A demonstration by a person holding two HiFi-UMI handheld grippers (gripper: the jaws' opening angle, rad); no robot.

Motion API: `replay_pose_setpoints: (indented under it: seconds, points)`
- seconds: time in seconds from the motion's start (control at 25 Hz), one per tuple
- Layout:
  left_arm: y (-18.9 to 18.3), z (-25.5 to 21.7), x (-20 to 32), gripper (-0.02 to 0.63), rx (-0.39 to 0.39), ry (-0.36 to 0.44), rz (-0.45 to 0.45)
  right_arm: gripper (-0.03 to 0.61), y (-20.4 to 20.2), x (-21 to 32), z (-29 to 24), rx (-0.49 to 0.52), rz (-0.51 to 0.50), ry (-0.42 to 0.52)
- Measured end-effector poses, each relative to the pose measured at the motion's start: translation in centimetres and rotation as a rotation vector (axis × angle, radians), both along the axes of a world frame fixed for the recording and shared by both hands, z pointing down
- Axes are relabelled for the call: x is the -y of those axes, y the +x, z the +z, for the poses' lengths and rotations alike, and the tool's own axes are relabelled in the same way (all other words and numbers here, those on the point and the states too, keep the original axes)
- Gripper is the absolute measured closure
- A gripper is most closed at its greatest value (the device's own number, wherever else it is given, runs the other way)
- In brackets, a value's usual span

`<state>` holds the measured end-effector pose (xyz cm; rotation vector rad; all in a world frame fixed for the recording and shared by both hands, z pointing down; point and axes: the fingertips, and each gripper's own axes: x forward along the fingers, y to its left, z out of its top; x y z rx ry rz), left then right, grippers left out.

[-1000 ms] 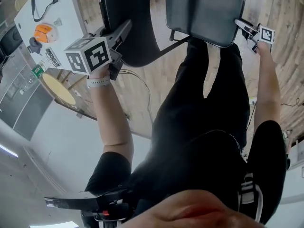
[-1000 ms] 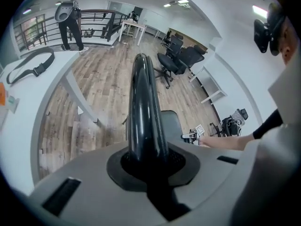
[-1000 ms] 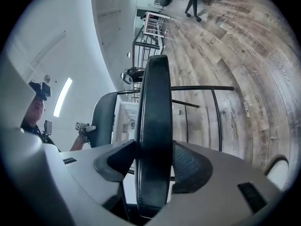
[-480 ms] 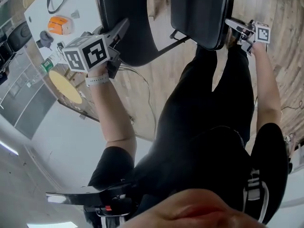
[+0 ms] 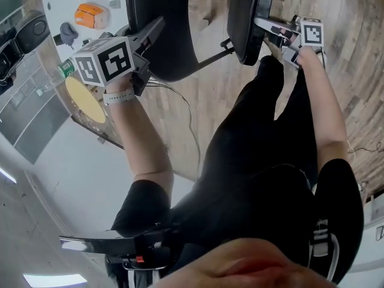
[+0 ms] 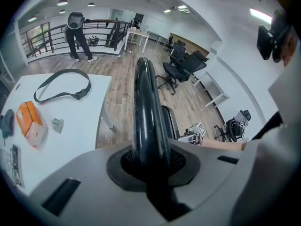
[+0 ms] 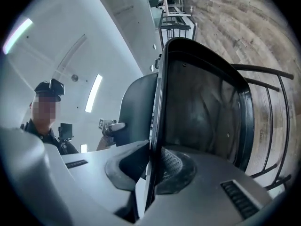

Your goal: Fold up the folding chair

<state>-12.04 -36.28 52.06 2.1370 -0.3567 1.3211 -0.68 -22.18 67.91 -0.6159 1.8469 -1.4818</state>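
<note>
Black folding chair [image 5: 165, 41], its seat [image 5: 246, 11] a duller black, on a brown wood-plank floor [image 5: 198, 95]. The grey left gripper [image 5: 155, 32] carries a cube patterned with black-and-white square markers. At far left, a white table [image 6: 70, 135] holds an orange box [image 5: 91, 15] and a black strap [image 6: 81, 93]. A yellow disc [image 5: 84, 98] sits nearer. The person wears black and 1 white wristband [image 5: 118, 96].

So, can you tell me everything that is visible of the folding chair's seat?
The seat is a black panel with rounded corners, tipped up steeply, almost edge-on in the head view, near the backrest but apart from it. Its underside looks like dull dark metal with a raised rim. Its edge stands between the closing jaws of the right gripper. Thin black frame bars run beside it.
</note>
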Motion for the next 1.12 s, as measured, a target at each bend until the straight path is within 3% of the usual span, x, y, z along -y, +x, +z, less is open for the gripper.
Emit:
replay_pose_setpoints:
  seconds: [0.2,0.56,0.88,1.12]
  points:
    - [0.9,-0.5,-0.9,0.563,0.013,0.014,0.004,0.537,-1.7,2.2,-0.8,-0.090,-0.038,0.003]
    - [-0.7,-0.2,0.6,0.563,0.043,0.047,-0.001,0.537,-7.2,8.3,-0.5,-0.038,-0.032,-0.059]
    - [-1.6,0.2,1.3,0.563,0.054,0.068,-0.002,0.535,-9.8,11.3,0.9,-0.115,-0.013,-0.103]
    - [-3.6,-0.2,2.9,0.563,0.056,0.077,-0.017,0.535,-11.9,13.3,0.4,-0.114,-0.029,-0.115]
